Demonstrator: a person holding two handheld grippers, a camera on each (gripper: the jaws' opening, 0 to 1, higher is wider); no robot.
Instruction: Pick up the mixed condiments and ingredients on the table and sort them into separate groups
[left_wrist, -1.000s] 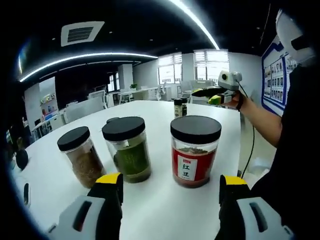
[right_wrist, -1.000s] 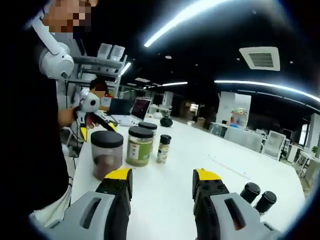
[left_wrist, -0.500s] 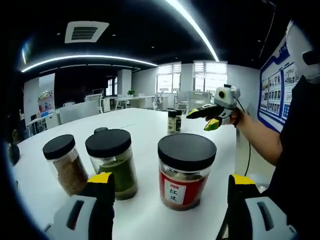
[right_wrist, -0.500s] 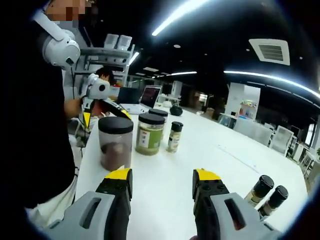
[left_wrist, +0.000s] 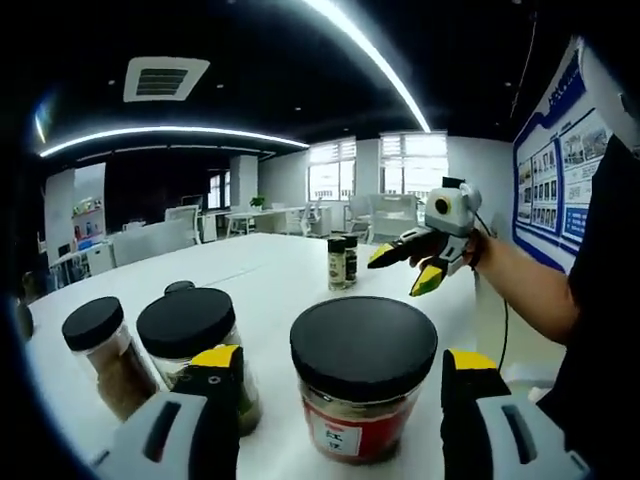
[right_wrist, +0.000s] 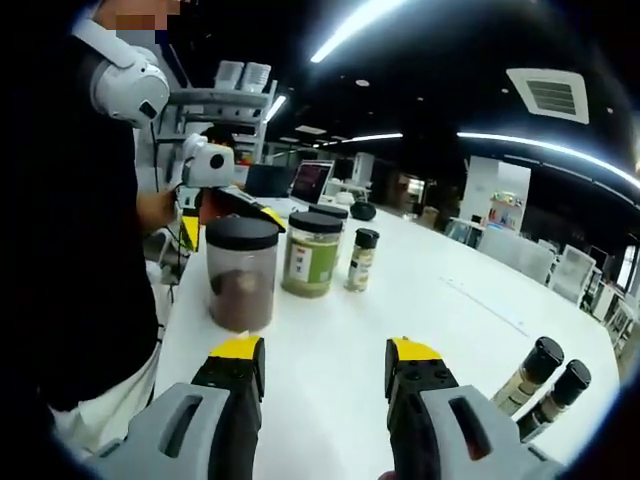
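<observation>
With the left gripper (left_wrist: 335, 372) spread wide and holding nothing, the step in hand looks like a grab on the big clear plastic jar with the black lid and red label (left_wrist: 363, 385), which sits between the yellow-tipped jaws at the near edge of the white table (left_wrist: 275, 275). Working left to right in the left gripper view: a small clear jar of brown grains with a black lid (left_wrist: 103, 352) is furthest left, a clear jar of green contents with a black lid (left_wrist: 196, 345) sits just beside the left jaw, then the red-label jar, and a pair of slim dark-capped spice bottles (left_wrist: 341, 263) stands well apart further back near the right gripper (left_wrist: 404, 266), which shows there with jaws apart and empty. For a clean pick I'd centre the jar between the jaws, go in low enough to clamp the body below the lid, and watch that the left jaw doesn't nudge the green jar. Close slowly; smooth plastic probably slips under a light squeeze. In the right gripper view the right gripper (right_wrist: 325, 357) hangs open over bare table, with two dark-capped spice bottles (right_wrist: 545, 386) lying tilted to its right, apart from it. Keep it parked until the left has its jar.
</observation>
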